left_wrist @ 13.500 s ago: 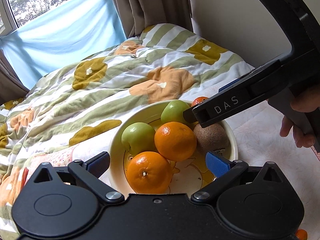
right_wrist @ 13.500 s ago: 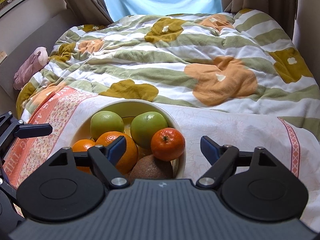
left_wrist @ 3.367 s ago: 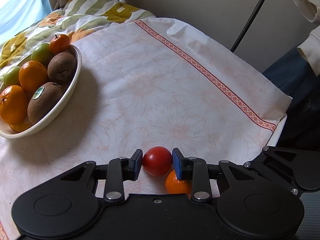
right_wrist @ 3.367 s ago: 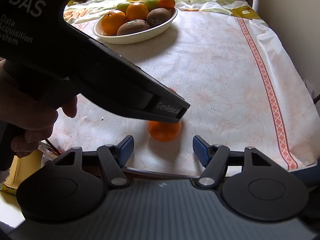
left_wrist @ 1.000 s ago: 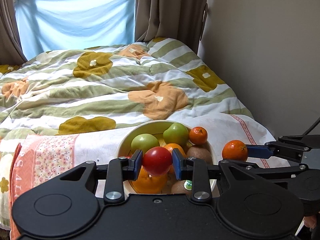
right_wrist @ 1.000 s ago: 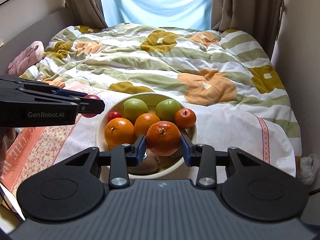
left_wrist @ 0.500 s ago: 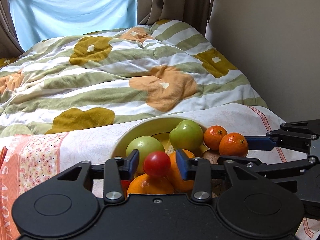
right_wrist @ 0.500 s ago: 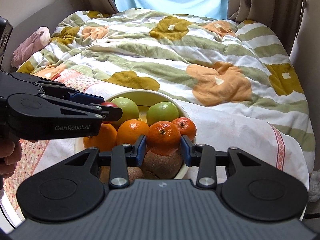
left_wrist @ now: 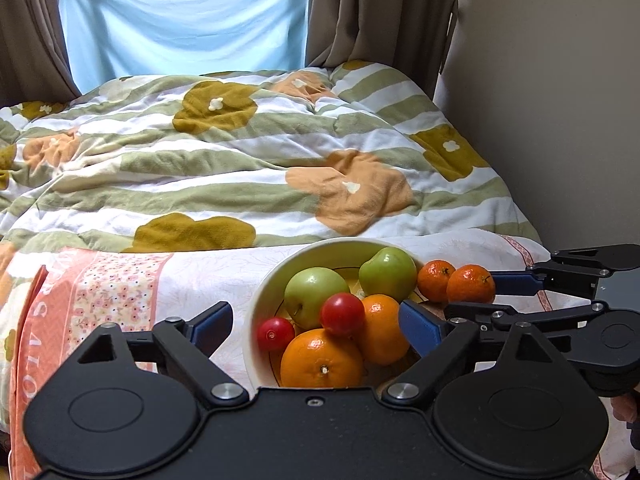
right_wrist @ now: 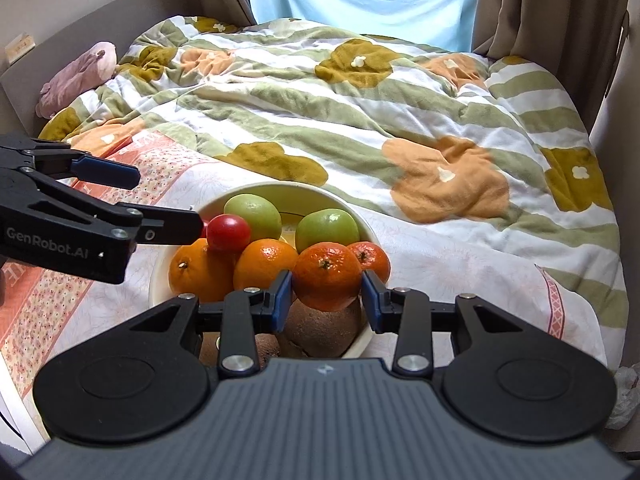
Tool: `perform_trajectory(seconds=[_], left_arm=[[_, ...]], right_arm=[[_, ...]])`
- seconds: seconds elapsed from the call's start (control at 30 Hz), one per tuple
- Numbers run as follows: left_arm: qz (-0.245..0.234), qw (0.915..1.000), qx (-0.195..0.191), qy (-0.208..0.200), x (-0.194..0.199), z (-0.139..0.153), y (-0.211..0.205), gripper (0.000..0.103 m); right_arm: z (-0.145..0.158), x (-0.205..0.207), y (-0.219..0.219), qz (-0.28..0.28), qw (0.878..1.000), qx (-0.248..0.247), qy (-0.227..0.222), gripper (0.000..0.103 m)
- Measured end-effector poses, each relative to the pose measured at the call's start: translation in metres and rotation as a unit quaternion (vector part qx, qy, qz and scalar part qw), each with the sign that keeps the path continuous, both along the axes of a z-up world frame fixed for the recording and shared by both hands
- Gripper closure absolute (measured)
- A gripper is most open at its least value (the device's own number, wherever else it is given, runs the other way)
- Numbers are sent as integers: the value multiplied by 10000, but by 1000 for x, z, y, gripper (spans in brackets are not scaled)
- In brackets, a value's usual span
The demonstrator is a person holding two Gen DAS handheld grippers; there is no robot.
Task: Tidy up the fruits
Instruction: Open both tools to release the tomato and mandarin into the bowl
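Bed (left_wrist: 248, 168): your view looks out over a striped quilt with orange and mustard flowers, running to the curtained window.
Cloth (left_wrist: 208, 280): a pale printed cloth with a pink floral border lies under the bowl at the bed's near end.
Bowl (right_wrist: 256, 196): cream, holding two green apples, oranges, kiwis and small red fruits.
Your left gripper (left_wrist: 316, 322): its fingers are opening, spread wide to either side of the red tomato (left_wrist: 342, 314), pads clear of it; the tomato rests on top of the oranges in the bowl.
Your right gripper (right_wrist: 326, 300): its fingers are clamped on a mandarin (right_wrist: 327, 275), held above the kiwis at the bowl's near right side, just beside another mandarin (right_wrist: 370, 262).
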State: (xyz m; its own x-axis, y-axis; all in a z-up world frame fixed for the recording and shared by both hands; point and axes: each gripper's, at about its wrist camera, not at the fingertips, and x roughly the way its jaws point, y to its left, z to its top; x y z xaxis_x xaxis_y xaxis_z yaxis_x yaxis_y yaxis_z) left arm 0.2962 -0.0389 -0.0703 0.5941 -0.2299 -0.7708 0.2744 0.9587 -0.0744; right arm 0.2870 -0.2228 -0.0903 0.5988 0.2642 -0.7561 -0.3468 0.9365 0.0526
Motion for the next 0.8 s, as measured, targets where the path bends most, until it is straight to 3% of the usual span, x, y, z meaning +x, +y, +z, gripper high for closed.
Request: perform_trajectory(seconds=[0.33, 0.4, 0.5, 0.53, 0.8], left_arm=[[279, 9996, 73, -5, -21, 4, 16, 9], [319, 9995, 73, -10, -22, 4, 20, 9], [365, 9993, 63, -15, -25, 2, 24, 9], [375, 9993, 57, -8, -25, 2, 25, 9], [354, 9993, 8, -132, -37, 11, 34, 9]], right_arm=[[-6, 7, 14, 222, 9994, -186, -165, 50], [-6, 7, 17, 220, 9993, -189, -251, 43], [-5, 5, 20, 214, 9989, -213, -346, 15], [-5, 3, 20, 210, 9989, -192, -365, 0], [6, -11, 23, 38, 9988, -131, -467, 0]])
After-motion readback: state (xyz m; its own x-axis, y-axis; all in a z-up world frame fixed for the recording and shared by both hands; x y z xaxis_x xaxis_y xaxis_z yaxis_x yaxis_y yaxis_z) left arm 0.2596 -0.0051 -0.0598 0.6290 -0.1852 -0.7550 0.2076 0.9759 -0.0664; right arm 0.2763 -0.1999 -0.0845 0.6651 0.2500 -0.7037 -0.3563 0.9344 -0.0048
